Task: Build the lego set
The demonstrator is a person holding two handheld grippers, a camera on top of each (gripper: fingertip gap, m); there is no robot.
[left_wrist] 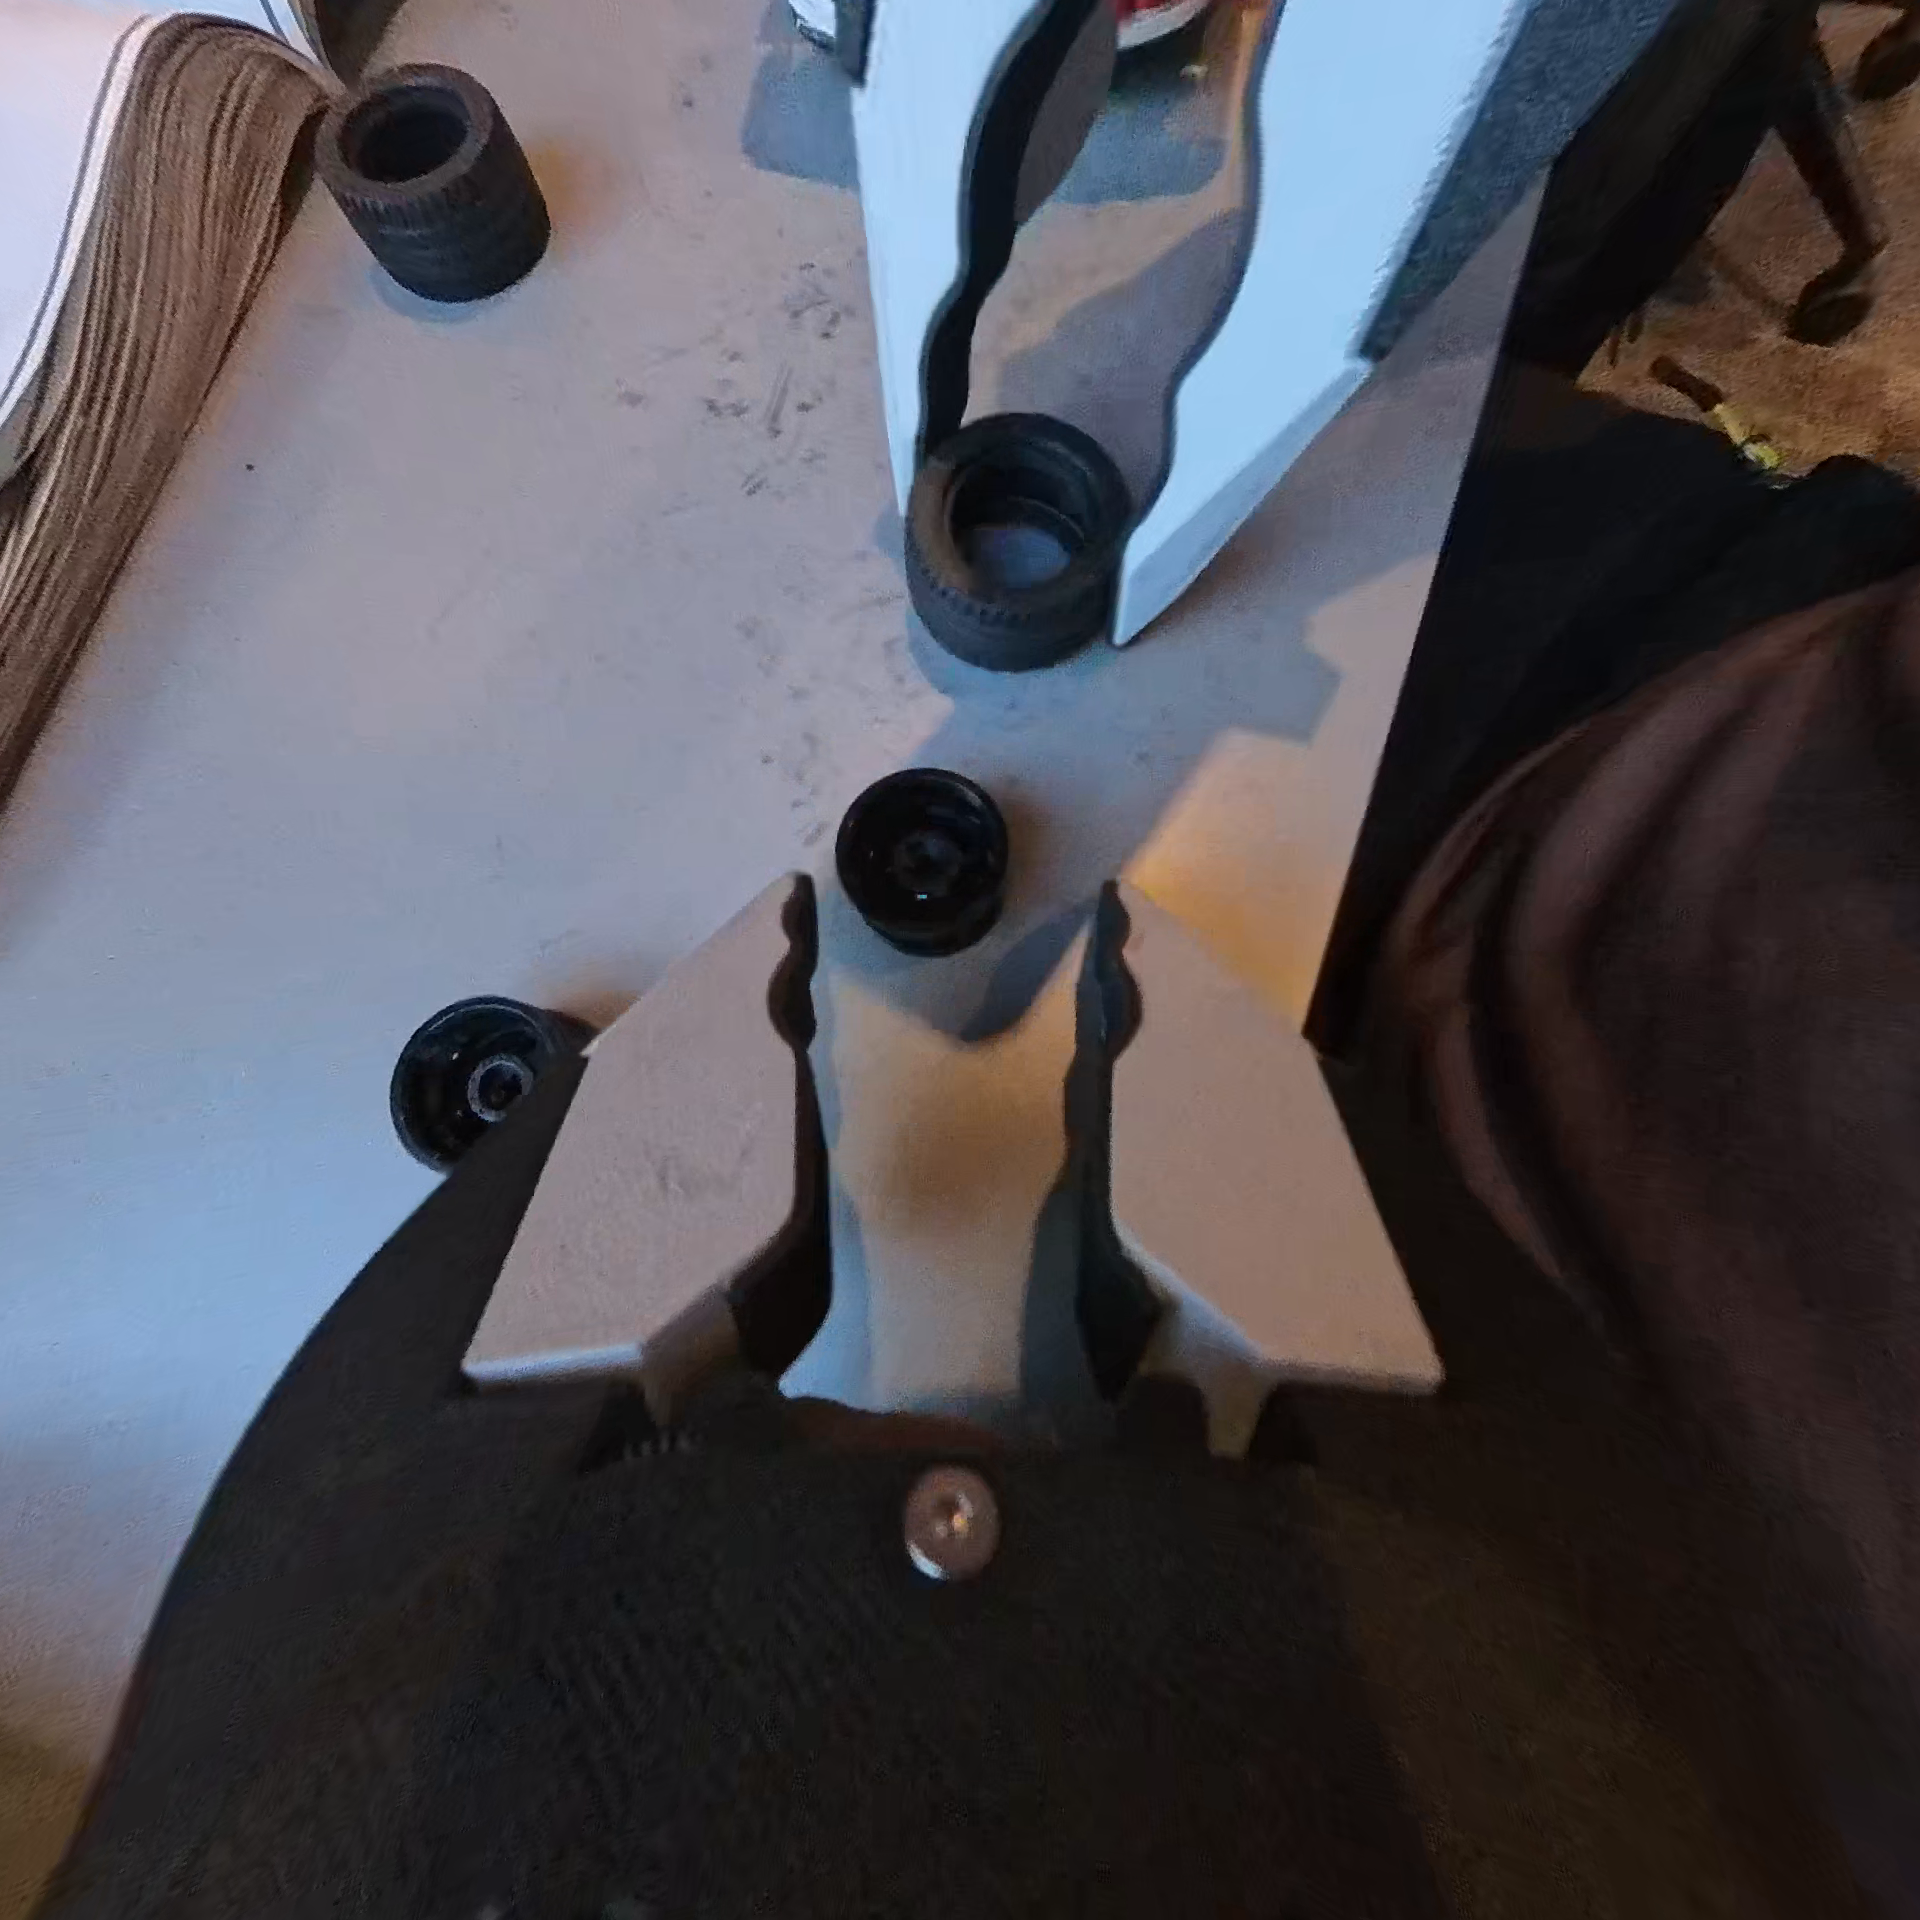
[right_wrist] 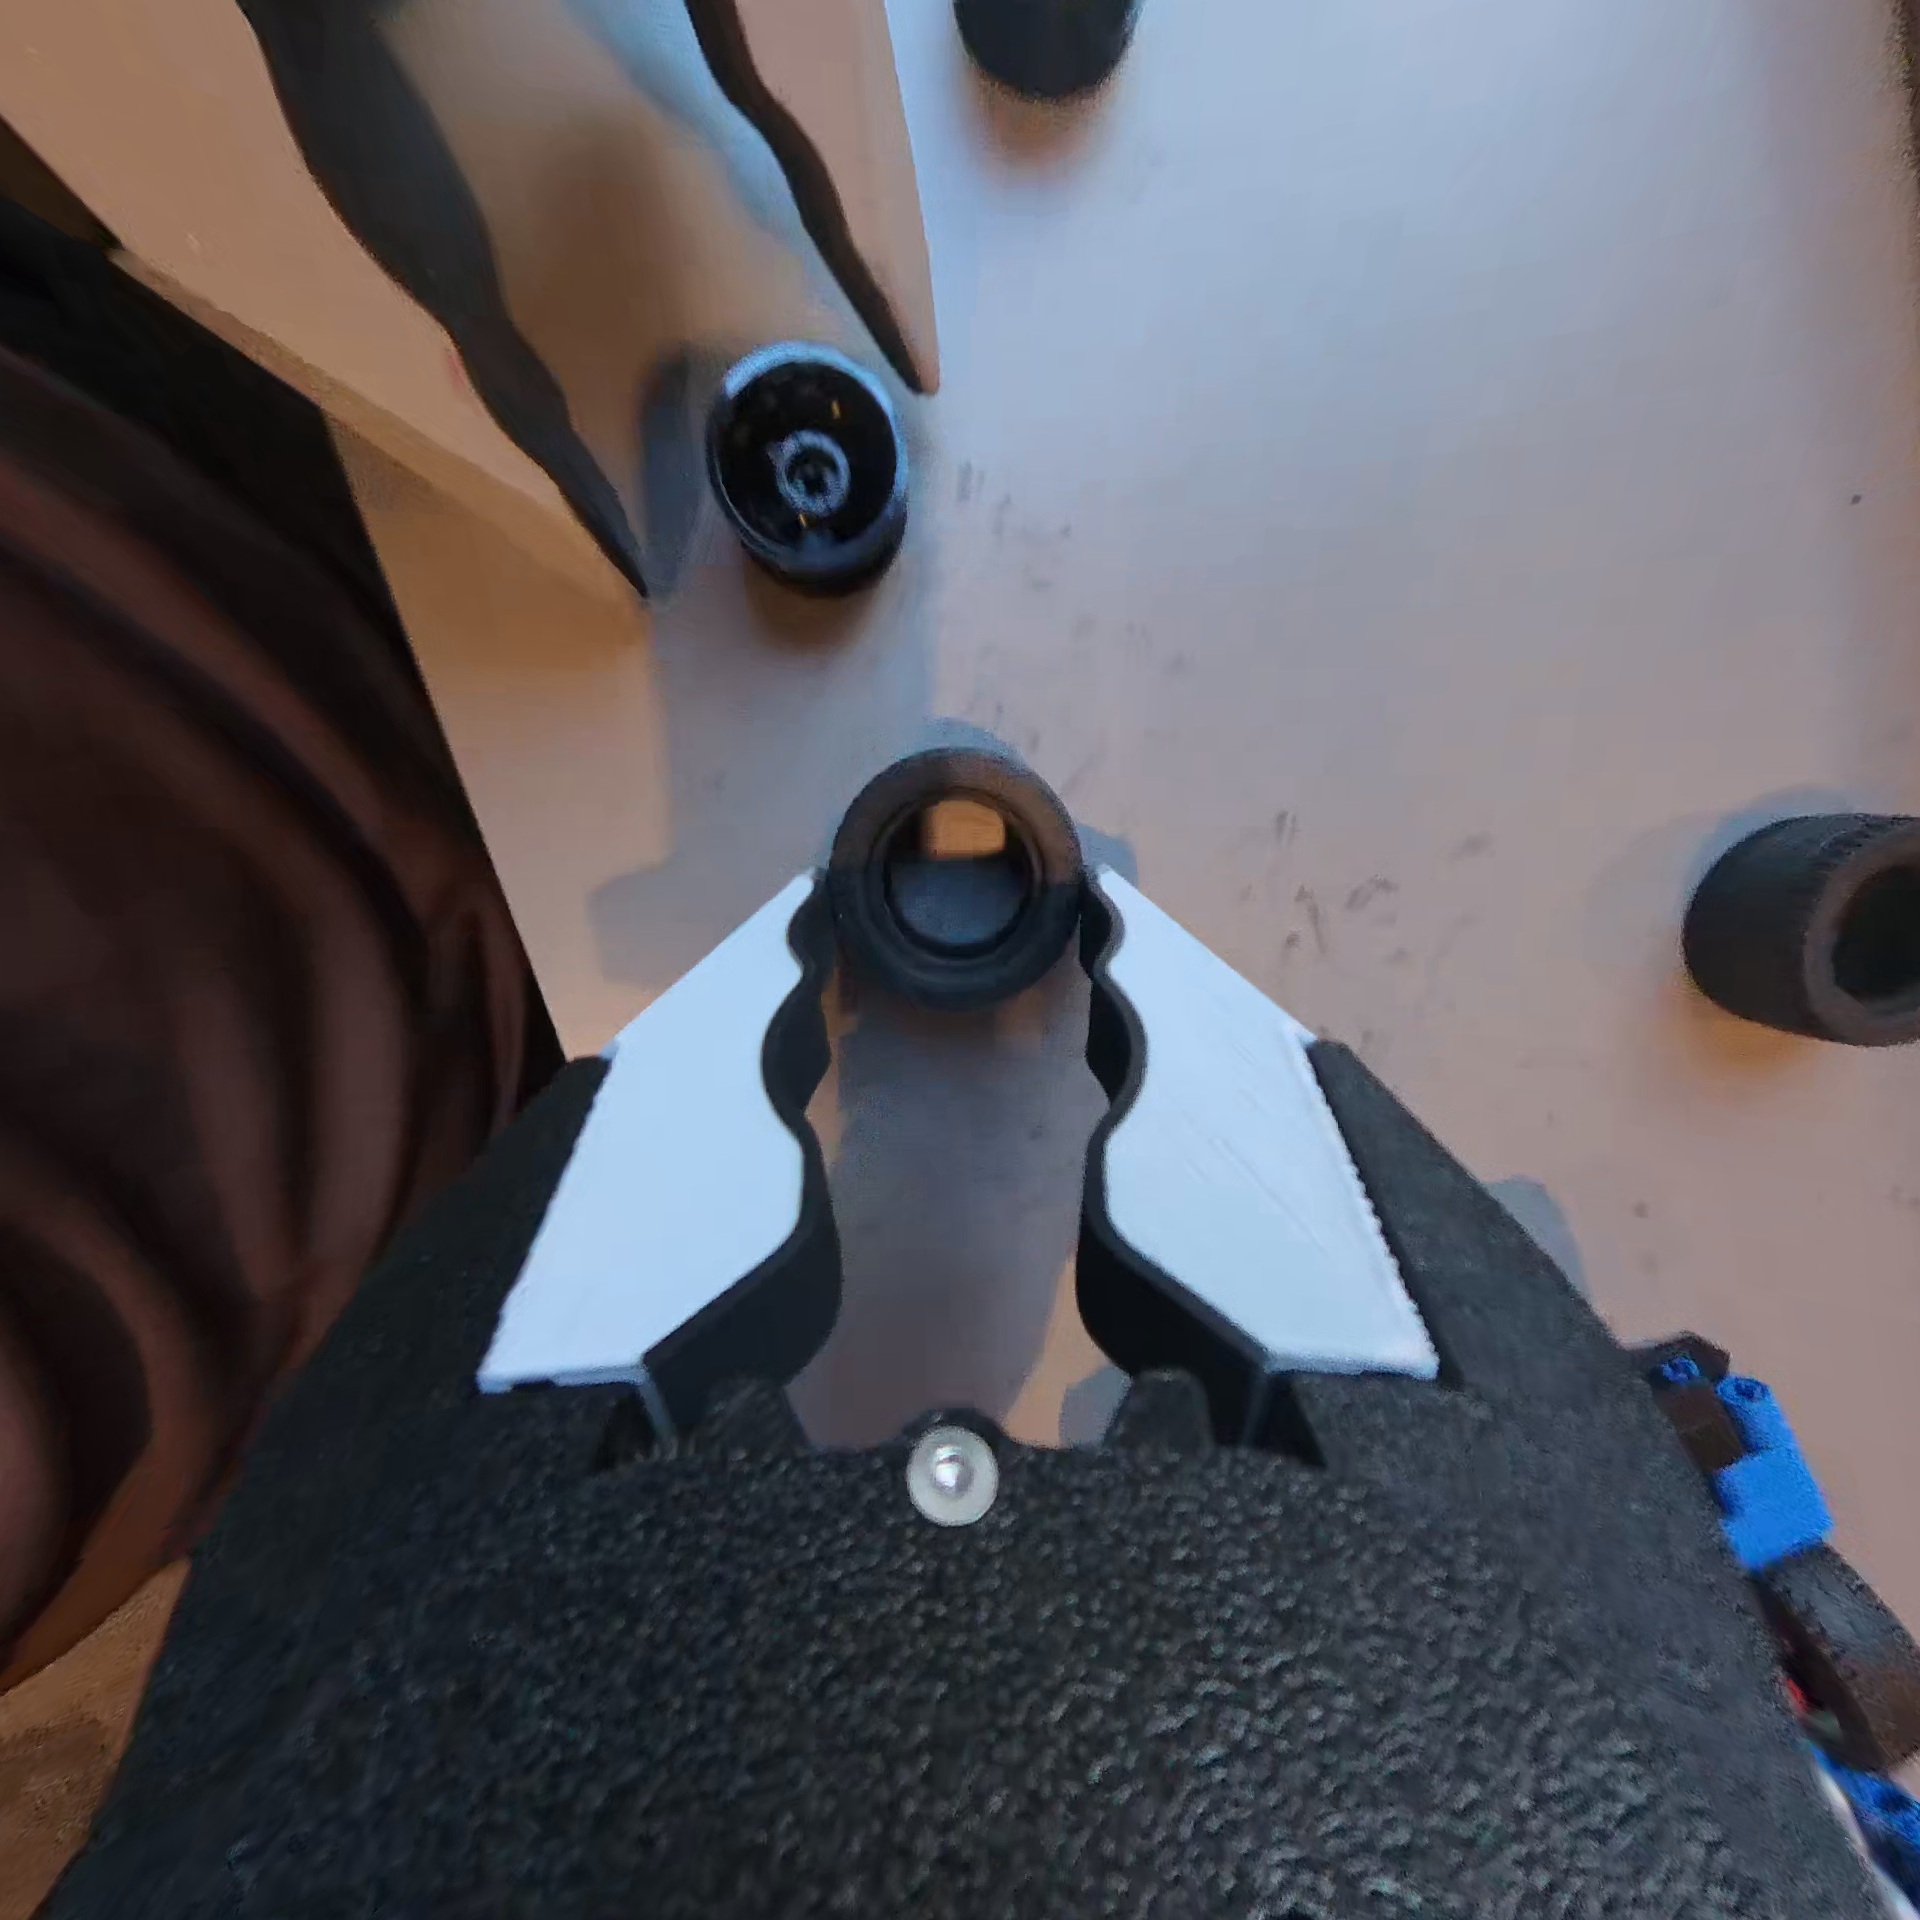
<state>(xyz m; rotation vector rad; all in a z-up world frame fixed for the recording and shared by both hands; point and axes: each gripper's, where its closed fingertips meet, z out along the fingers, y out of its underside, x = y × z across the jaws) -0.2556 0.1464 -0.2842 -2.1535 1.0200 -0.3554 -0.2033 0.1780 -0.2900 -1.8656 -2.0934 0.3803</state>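
On the pale table (left_wrist: 416,675), my right gripper (right_wrist: 956,883) is shut on a black rubber tyre (right_wrist: 951,883), tips on both of its sides. It also shows in the left wrist view (left_wrist: 1023,540) around that tyre (left_wrist: 1013,540). My left gripper (left_wrist: 956,904) is open and empty, with a black wheel hub (left_wrist: 920,873) just ahead of its tips. In the right wrist view the hub (right_wrist: 805,478) sits between the left gripper's spread fingers (right_wrist: 613,540). A second hub (left_wrist: 468,1075) lies left of the left gripper.
A spare tyre (left_wrist: 436,182) lies far left, also in the right wrist view (right_wrist: 1808,935). A blue and black lego assembly (right_wrist: 1756,1486) lies beside my right gripper. A brown striped edge (left_wrist: 135,312) borders the left. A person's dark clothing (left_wrist: 1662,1039) is past the table's edge (left_wrist: 1455,727). About 7 centimeters separates my left fingertips from my right.
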